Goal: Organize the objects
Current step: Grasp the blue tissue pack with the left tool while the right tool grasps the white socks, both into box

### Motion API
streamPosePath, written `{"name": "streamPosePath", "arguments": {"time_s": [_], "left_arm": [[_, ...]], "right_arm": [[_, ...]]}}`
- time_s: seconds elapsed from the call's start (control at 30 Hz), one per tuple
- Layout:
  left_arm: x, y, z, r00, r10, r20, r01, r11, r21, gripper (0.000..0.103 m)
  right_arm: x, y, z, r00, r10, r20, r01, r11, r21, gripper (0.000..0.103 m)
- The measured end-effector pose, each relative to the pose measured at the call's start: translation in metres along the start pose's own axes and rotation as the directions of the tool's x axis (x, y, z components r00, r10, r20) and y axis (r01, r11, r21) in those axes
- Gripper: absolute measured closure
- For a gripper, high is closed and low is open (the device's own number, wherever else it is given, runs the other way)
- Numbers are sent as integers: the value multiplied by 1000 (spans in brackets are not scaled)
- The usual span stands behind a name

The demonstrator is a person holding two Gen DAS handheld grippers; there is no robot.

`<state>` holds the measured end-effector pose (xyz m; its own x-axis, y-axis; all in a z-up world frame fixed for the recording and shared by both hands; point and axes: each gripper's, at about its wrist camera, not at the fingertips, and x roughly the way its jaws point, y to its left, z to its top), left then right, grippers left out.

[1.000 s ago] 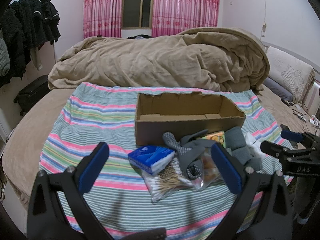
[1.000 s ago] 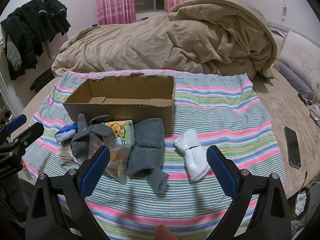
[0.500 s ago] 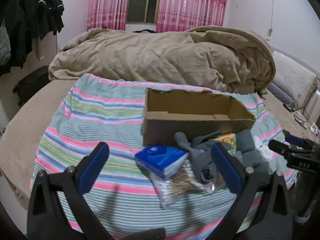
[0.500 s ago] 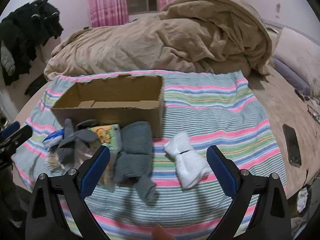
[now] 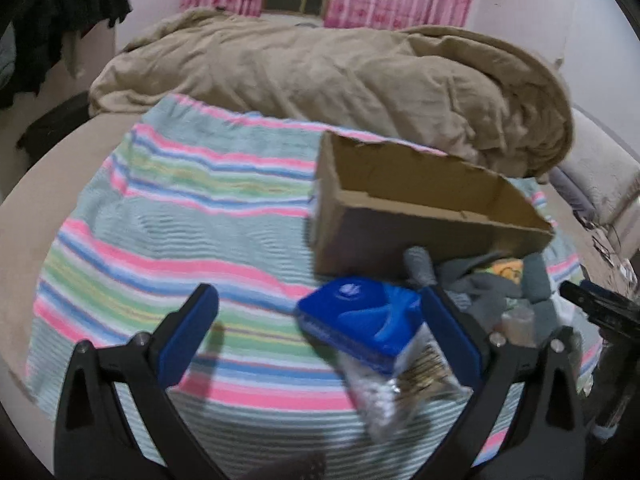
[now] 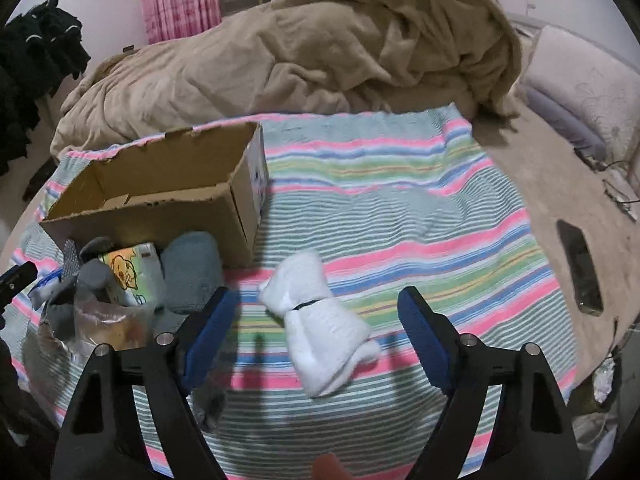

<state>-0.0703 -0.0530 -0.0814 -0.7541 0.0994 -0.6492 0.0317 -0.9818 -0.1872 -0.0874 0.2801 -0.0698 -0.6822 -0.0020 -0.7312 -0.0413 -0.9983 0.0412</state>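
An open, brown cardboard box [image 6: 160,196] sits on a pastel striped cloth [image 6: 400,216] spread over the bed, and everything else is placed here relative to it. Behind the box lies a crumpled beige duvet [image 6: 320,52]. Against the box's near long wall is a cluster of loose items: a rolled grey-blue sock [image 6: 192,268] touching the wall close to the box's right corner, a white tissue pack printed with a yellow cartoon [image 6: 134,276] just left of that sock, grey knitted gloves [image 6: 80,280] further left, and a clear plastic bag with something brownish inside [image 6: 104,324] in front of the gloves. At the left end of the cluster, a blue tissue packet [image 5: 360,320] lies just in front of the box's left corner, resting on a clear bag of cotton swabs [image 5: 408,384]. A folded pair of white socks [image 6: 320,320] lies alone on the cloth, in front of the box's right end and apart from it. The left gripper [image 5: 320,340] hangs with its blue-padded jaws spread wide and holding nothing, the blue packet lying between them, nearer the right one. The right gripper [image 6: 320,336] is likewise wide apart and empty, its jaws on either side of the white socks without touching them.
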Motion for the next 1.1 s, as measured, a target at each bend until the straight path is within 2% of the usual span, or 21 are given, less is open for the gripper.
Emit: {"name": "streamPosePath", "arguments": {"time_s": [0.13, 0.17, 0.2, 0.23, 0.27, 0.37, 0.47, 0.63, 0.7, 0.77, 0.83, 0.87, 0.97, 1.1], "left_arm": [[16, -9, -5, 999, -42, -28, 43, 999, 17, 1], [22, -11, -6, 999, -28, -31, 29, 999, 27, 1], [32, -14, -6, 998, 1, -70, 1, 999, 34, 1], [36, -15, -5, 996, -8, -90, 10, 1000, 25, 1], [37, -17, -6, 995, -29, -92, 31, 999, 20, 1], [38, -27, -5, 997, -19, -80, 23, 999, 48, 1], [45, -34, -7, 995, -1, -101, 8, 998, 66, 1], [44, -19, -9, 994, -22, -103, 24, 1000, 16, 1], [39, -13, -10, 995, -40, -93, 40, 999, 1, 9], [37, -10, -10, 994, -54, -98, 54, 999, -1, 14], [32, -8, -11, 994, -70, -90, 70, 998, -2, 19], [29, -7, -11, 994, -74, -85, 74, 997, -5, 25], [16, -1, -7, 995, -91, -48, 90, 996, -17, 33], [5, -2, -4, 995, -99, -28, 99, 995, -11, 34]], "right_arm": [[16, -6, -3, 999, 4, -39, -3, 1000, 24, 17], [22, -9, -5, 999, 7, -53, -5, 999, 35, 17], [27, -11, -5, 997, 2, -75, 2, 999, 47, 17], [28, -12, -6, 996, 13, -86, -8, 998, 56, 17], [28, -11, -5, 996, 32, -78, -28, 998, 54, 17], [31, -9, -5, 998, 12, -65, -10, 999, 36, 17], [46, -10, -9, 991, 29, -127, -21, 998, 59, 20], [48, -10, -11, 995, 33, -89, -30, 999, 34, 29], [51, -16, -12, 993, 50, -108, -43, 997, 66, 37], [43, -18, -10, 995, 59, -80, -54, 997, 63, 51], [41, -21, -11, 995, 63, -83, -56, 995, 77, 56], [39, -23, -11, 994, 73, -84, -66, 994, 88, 59], [26, -24, -10, 996, 76, -47, -71, 993, 90, 60], [8, -25, -4, 995, 99, 8, -99, 990, 102, 60]]}}
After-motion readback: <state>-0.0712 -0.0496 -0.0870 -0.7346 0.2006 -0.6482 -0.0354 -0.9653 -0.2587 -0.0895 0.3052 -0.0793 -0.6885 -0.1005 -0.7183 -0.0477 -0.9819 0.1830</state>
